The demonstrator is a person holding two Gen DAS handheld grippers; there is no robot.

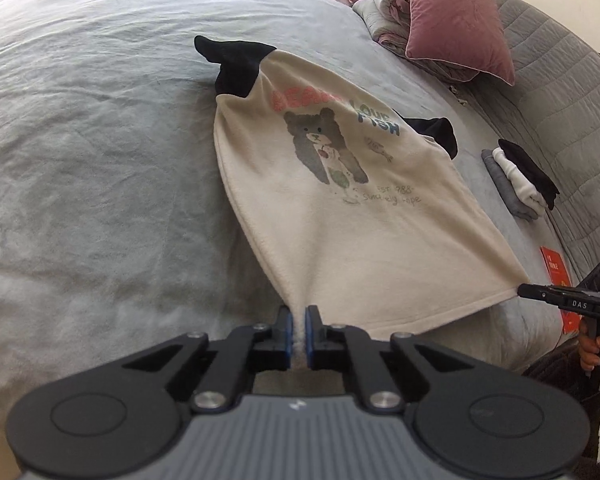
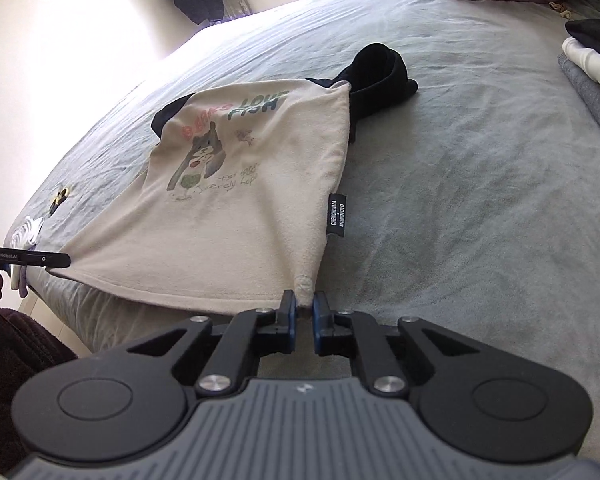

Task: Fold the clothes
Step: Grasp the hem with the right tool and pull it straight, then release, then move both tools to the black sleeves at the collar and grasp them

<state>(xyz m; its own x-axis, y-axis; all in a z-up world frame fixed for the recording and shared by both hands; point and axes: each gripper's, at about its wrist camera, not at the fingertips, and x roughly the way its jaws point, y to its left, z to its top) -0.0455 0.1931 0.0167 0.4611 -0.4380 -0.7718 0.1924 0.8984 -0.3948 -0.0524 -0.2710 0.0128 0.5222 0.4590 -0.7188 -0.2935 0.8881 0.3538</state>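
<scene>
Where claws [image 1: 298, 330] pinch shirt [image 1: 340, 200], hem corners hidden

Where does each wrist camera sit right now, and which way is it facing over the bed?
Left wrist: on the left gripper, shut on the bear T-shirt hem, facing up the bed toward the pink pillow; a hand shows at right.
Right wrist: on the right gripper, shut on the opposite hem corner, facing the folded stack; the other hand shows at left.
Shared: T-shirt, bed, stack, each other's gripper.
</scene>
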